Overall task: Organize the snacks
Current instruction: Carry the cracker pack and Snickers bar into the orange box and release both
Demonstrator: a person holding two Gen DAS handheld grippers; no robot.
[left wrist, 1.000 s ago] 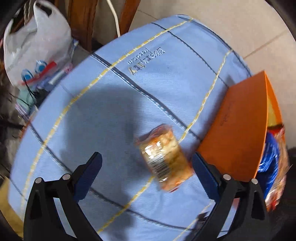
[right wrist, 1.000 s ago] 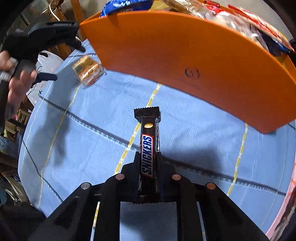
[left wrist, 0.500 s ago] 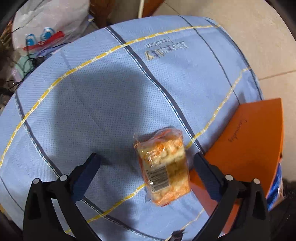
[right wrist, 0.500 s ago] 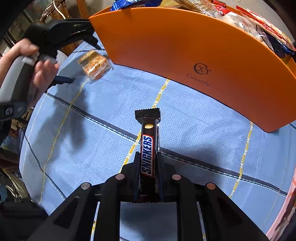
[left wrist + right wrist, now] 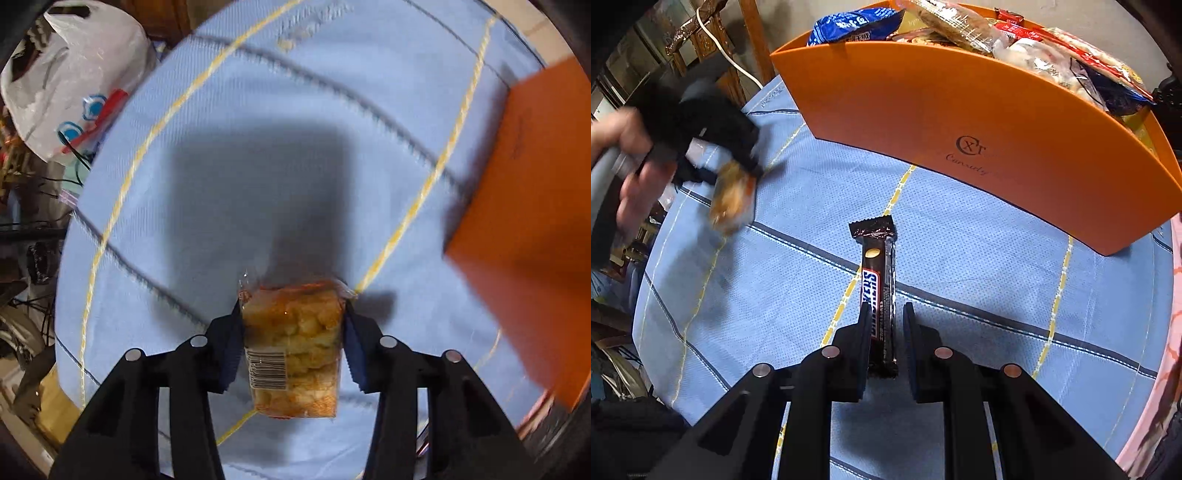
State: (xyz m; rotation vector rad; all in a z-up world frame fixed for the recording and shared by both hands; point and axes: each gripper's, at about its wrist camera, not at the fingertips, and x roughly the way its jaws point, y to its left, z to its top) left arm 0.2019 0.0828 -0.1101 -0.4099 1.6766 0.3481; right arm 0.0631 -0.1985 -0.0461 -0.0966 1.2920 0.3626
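A clear packet of orange crackers sits between the blue pads of my left gripper, whose jaws are closing and press on both its sides. The right wrist view shows the same packet, blurred, hanging from that gripper above the blue cloth, with a hand on the handle. My right gripper is shut on a Snickers bar that points toward the orange box. The box stands right of the left gripper.
A blue checked cloth covers the round table. Several snack packets fill the orange box to its rim. A white plastic bag and wooden chair legs stand beyond the table's far edge. Pink fabric shows at the right.
My left gripper came down over the cracker packet and closed from wide open onto it; the packet now hangs off the cloth. The right gripper kept still with the Snickers bar.
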